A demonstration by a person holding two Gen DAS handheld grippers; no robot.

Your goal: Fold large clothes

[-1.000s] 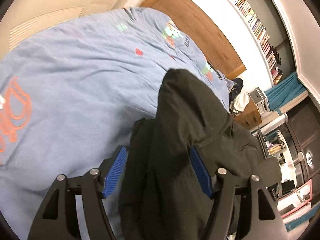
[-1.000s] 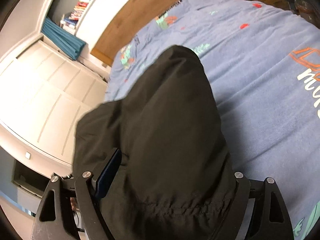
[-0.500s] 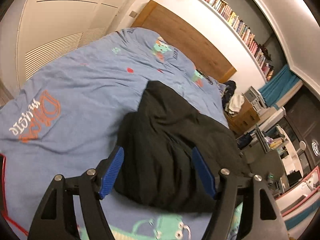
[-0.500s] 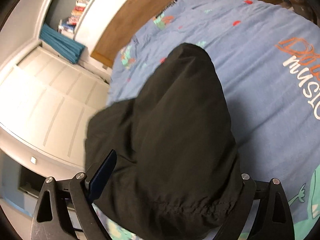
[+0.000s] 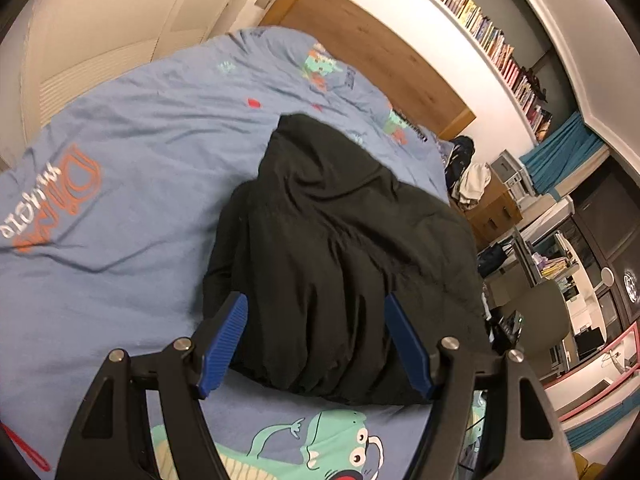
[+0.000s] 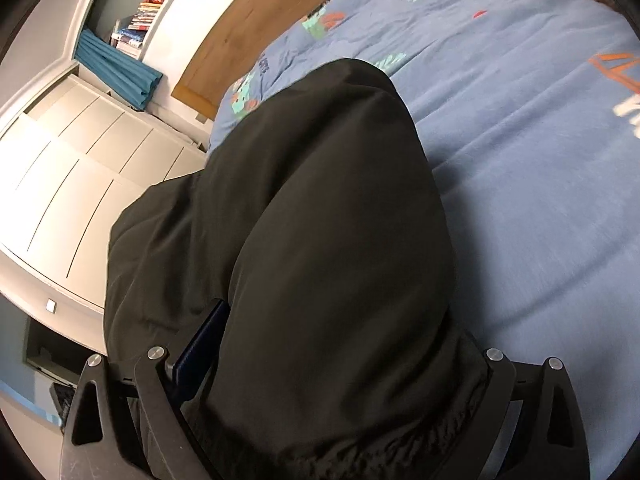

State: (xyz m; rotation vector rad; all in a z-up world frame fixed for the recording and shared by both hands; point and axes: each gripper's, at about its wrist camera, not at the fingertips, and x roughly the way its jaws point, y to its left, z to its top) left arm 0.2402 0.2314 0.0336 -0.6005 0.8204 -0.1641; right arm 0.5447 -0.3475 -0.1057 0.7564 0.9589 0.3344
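On the blue bedspread (image 5: 152,152) a black garment (image 5: 340,240) lies lengthwise toward the wooden headboard (image 5: 372,52). Its near hem sits between the left gripper (image 5: 316,344)'s spread, empty jaws. Cloth drapes over the right gripper (image 6: 332,364), whose jaws have just been opening wide, seemingly no longer pinching.

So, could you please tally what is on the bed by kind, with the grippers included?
Black garment: 1
Blue duvet: 1
Grippers: 2, the left gripper and the right gripper, whose jaws have just been opening with the garment between them
Total: 4
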